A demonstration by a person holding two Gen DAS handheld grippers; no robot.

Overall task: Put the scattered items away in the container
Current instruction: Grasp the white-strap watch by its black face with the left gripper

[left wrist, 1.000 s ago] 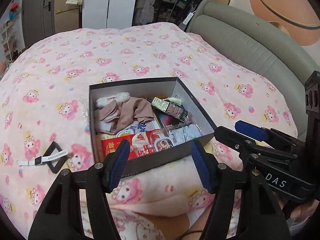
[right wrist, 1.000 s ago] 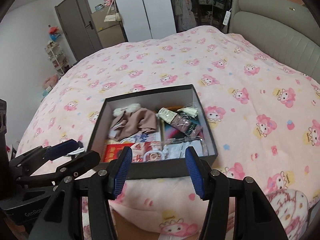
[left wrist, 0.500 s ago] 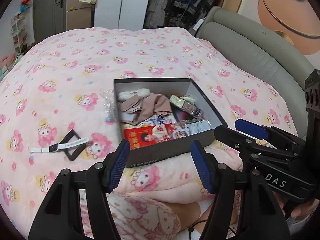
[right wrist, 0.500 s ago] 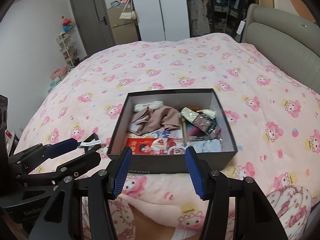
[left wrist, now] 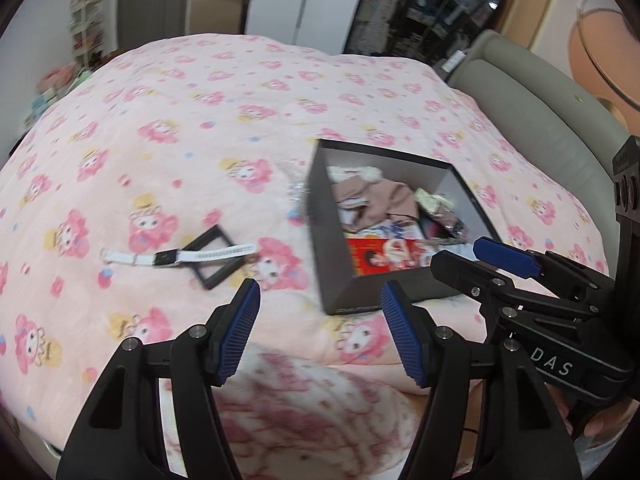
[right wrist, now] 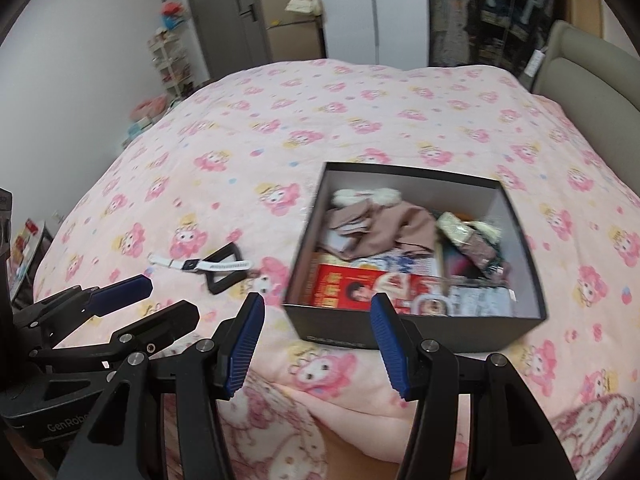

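Observation:
A dark open box (left wrist: 328, 248) (right wrist: 400, 334) lies on the pink patterned bed cover. It holds a brown cloth (right wrist: 400, 224) with white fluff, a red booklet (right wrist: 348, 286) and several small pouches. To its left on the cover lie a white strap (left wrist: 208, 257) (right wrist: 216, 266) and a black square frame (left wrist: 214, 276) (right wrist: 224, 282), the strap across the frame. My left gripper (left wrist: 320, 300) is open and hovers near the box's front left corner. My right gripper (right wrist: 316, 308) is open beside it, over the box's front edge. Neither holds anything.
A crinkled clear wrapper (left wrist: 296, 192) lies against the box's left wall. A grey padded headboard (left wrist: 532, 120) borders the bed on the right. A shelf rack (right wrist: 172, 60) and doors stand beyond the far edge. A person's patterned pyjama leg (left wrist: 304, 408) is below the grippers.
Both grippers have swung to the left together, so the box now sits right of centre. The strap and the frame have come closer to the middle. Jaws stand as before.

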